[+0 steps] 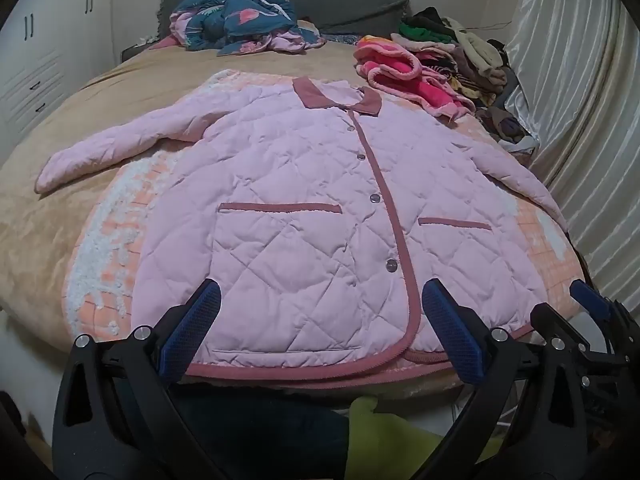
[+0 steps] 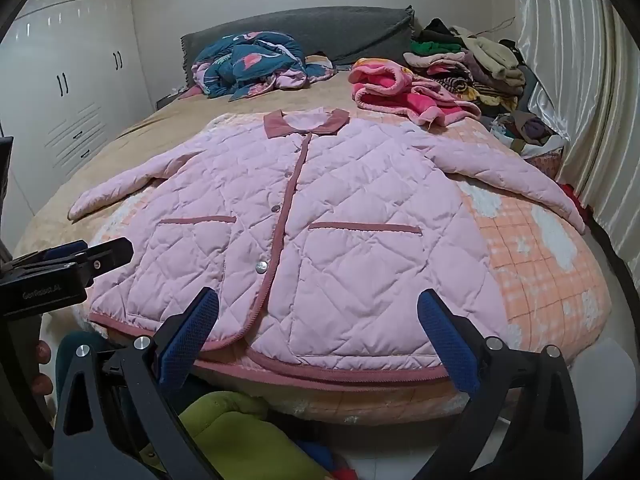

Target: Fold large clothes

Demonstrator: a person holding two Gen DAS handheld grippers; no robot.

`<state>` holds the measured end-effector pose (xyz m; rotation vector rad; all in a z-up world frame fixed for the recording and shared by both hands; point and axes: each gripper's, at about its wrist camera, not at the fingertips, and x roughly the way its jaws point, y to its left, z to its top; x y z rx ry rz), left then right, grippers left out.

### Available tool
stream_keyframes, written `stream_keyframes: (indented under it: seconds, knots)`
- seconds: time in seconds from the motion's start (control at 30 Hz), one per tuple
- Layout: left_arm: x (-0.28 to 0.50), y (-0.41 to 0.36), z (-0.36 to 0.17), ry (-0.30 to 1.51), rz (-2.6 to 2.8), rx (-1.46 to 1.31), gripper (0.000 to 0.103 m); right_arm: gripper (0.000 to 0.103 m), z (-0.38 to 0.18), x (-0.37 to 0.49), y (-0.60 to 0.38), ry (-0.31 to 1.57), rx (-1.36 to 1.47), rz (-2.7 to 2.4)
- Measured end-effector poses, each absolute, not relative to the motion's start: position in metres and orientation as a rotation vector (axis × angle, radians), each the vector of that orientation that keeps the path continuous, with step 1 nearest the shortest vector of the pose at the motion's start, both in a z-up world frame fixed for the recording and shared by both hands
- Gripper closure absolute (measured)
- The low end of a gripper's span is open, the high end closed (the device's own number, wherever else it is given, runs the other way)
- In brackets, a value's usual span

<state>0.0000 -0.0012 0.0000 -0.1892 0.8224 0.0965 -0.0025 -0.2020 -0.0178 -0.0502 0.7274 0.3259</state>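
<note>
- The pink quilted jacket (image 1: pixel 304 208) lies face up and buttoned on a peach checked blanket (image 2: pixel 540 272) on the bed (image 1: pixel 48 216), collar away from us, hem at the near edge, both sleeves spread out to the sides.
- Left gripper (image 1: pixel 320 320) hovers just over the hem, jaws spread wide, nothing between them.
- Right gripper (image 2: pixel 318 320) sits alongside at the hem as well, also wide apart and empty; neither one seems to be touching the fabric.
- My read: the jacket is laid out flat and no fold has been made yet, so the folding proper is about to start.
- The next move likely calls for a pinch on a sleeve or a side edge, brought across toward the button line, with the padded fabric kept flat so it doesn't bunch.
- Writing: in the right wrist view the left gripper's body carries a small white label, something like "GenRobot.AI", though it's blurry and I wouldn't swear to it.
- Further back, a fuzzy pink-and-red garment (image 2: pixel 400 88), a pile of clothes (image 2: pixel 472 68) by the curtain (image 2: pixel 580 80), and a blue patterned bundle (image 1: pixel 236 20) near the headboard.
</note>
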Motion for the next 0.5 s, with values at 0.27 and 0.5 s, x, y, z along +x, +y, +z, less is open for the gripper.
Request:
stream_keyframes:
  seconds: [0.27, 0.5]
  knots:
    - [0.0002, -0.0069, -0.0016, 0.819, 0.098, -0.185, 0.009, 0.004, -0.0179, -0.0026, -0.2006, 0.734, -0.057, 0.324]
    - [-0.0038, -0.0027, 0.0029, 0.822, 0.09, -0.191, 0.009, 0.004, -0.017, -0.0015, -0.2033, 0.736, -0.035, 0.334]
